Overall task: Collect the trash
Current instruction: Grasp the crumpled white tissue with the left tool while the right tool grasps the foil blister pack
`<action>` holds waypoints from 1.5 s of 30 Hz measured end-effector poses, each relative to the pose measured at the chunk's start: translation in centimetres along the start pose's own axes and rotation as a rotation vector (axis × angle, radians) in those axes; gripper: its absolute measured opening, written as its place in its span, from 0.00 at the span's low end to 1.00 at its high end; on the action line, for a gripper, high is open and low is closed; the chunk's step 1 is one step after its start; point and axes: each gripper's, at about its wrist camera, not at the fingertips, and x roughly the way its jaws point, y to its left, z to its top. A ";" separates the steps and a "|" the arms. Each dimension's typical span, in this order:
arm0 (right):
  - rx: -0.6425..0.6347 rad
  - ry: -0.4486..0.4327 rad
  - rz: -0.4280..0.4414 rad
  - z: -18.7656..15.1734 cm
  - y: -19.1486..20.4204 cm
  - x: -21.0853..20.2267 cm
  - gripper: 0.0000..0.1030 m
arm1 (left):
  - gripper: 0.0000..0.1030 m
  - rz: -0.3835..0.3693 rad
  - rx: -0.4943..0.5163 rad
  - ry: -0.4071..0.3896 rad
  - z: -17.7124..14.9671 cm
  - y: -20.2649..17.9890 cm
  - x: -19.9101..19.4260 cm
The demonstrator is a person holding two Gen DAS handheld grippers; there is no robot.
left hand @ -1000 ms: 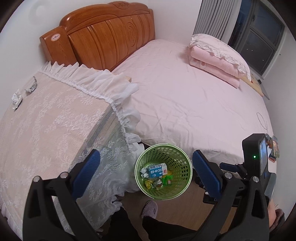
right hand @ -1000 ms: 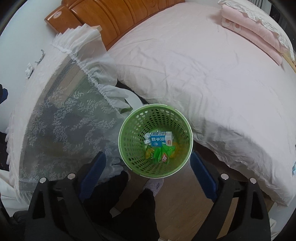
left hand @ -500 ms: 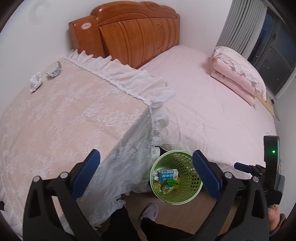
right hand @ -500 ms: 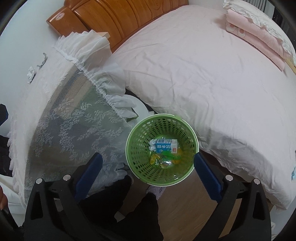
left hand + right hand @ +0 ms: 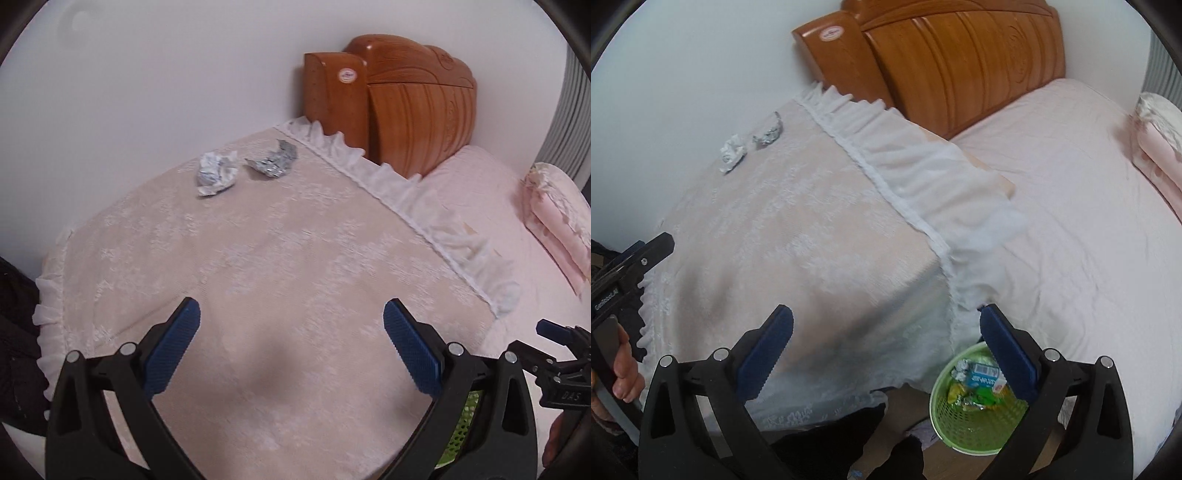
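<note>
A crumpled white paper (image 5: 216, 173) and a crumpled foil wrapper (image 5: 275, 162) lie side by side at the far edge of the lace-covered table (image 5: 277, 277), close to the wall. My left gripper (image 5: 291, 314) hovers open over the table's near half, well short of both pieces. My right gripper (image 5: 886, 314) hangs over the table's corner; its jaws are opening and nothing is between them. The paper (image 5: 732, 157) and foil (image 5: 769, 134) lie far ahead of it. The green basket (image 5: 938, 410) on the floor holds a milk carton (image 5: 984, 378) and wrappers.
A bed (image 5: 1089, 221) with a wooden headboard (image 5: 960, 55) adjoins the table on the right. Folded pink bedding (image 5: 557, 221) lies on it. The white frill (image 5: 923, 173) hangs over the table's edge. A hand (image 5: 622, 373) holds the other tool at the left.
Both grippers swung left from above the basket to over the table. The basket slid to the lower right of both views, and the paper and foil came closer. The right jaws widened a little.
</note>
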 end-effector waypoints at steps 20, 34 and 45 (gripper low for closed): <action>-0.137 0.081 -0.001 12.9 14.0 10.9 0.98 | 0.92 0.055 -0.032 0.086 15.5 9.9 23.6; -0.308 0.069 -0.027 18.7 18.3 17.1 0.98 | 0.57 0.023 -0.039 0.064 15.5 12.8 22.5; -0.585 0.051 -0.131 24.4 25.2 25.1 0.98 | 0.57 0.020 -0.080 0.020 11.3 16.2 14.6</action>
